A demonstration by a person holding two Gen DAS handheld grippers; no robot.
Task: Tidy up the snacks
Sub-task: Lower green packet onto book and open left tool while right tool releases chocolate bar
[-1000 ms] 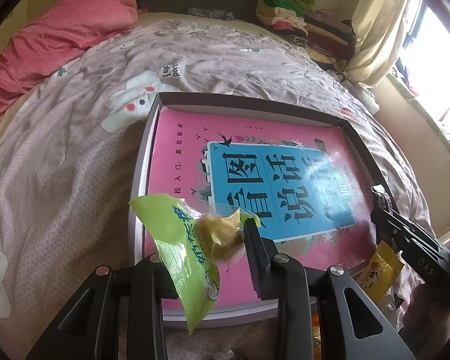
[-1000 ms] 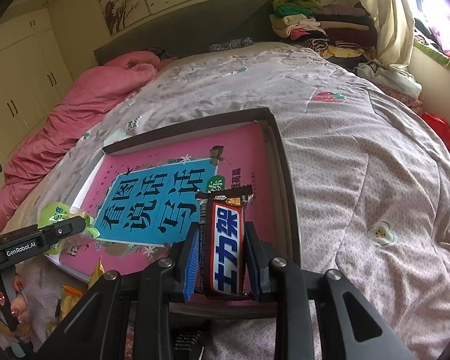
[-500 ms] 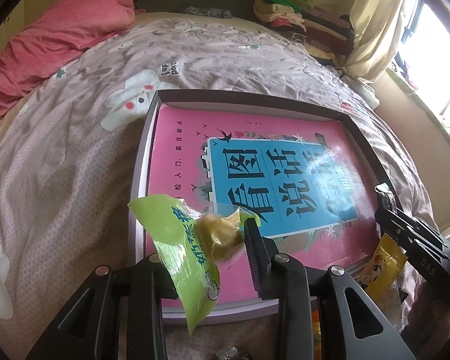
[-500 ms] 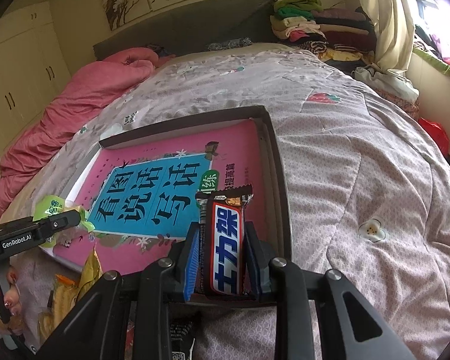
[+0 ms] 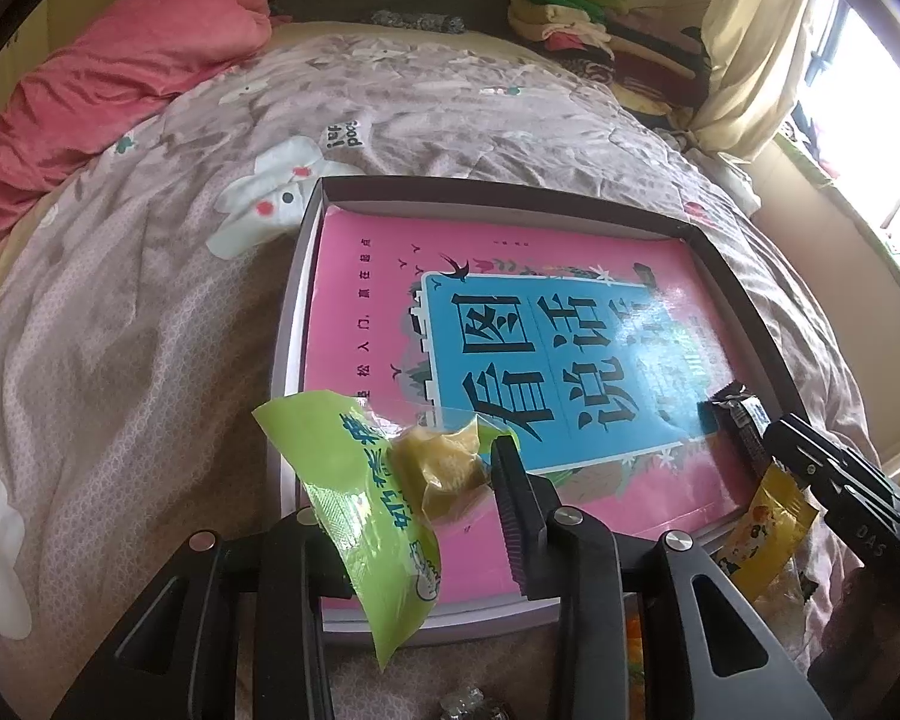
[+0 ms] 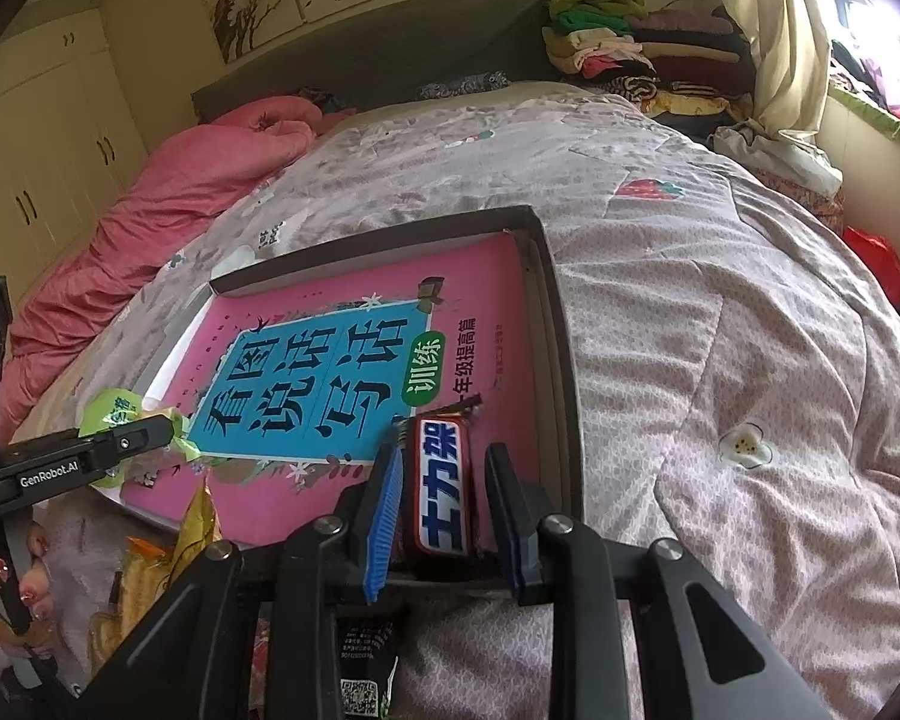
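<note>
We held both snacks over the near edge of the tray, a shallow dark-rimmed box on the bed with a pink book lying flat inside it. Our left gripper was clamped on the green snack packet, its wrapper crumpled between the fingers, at about 7 o'clock of the tray. Our right gripper had its fingers closed tight on the chocolate bar, which stood lengthwise between the blue pads near the tray's 5 o'clock corner.

As we judged it, the task was barely begun: nothing lay on the book yet, and neither snack had been set down. Both packets remained to be placed, and a loose heap waited off the tray's near edge, including a yellow sachet.

The left wrist view showed the green packet's lumpy yellow contents and the way its tail hung below the fingers, which the right view reduced to a scrap of green behind the other gripper's arm. The right wrist view alone showed the bar's white lettering, a dark packet under our gripper at 6 o'clock, a person's fingers at 8 o'clock, and the wardrobe at 10 o'clock.
</note>
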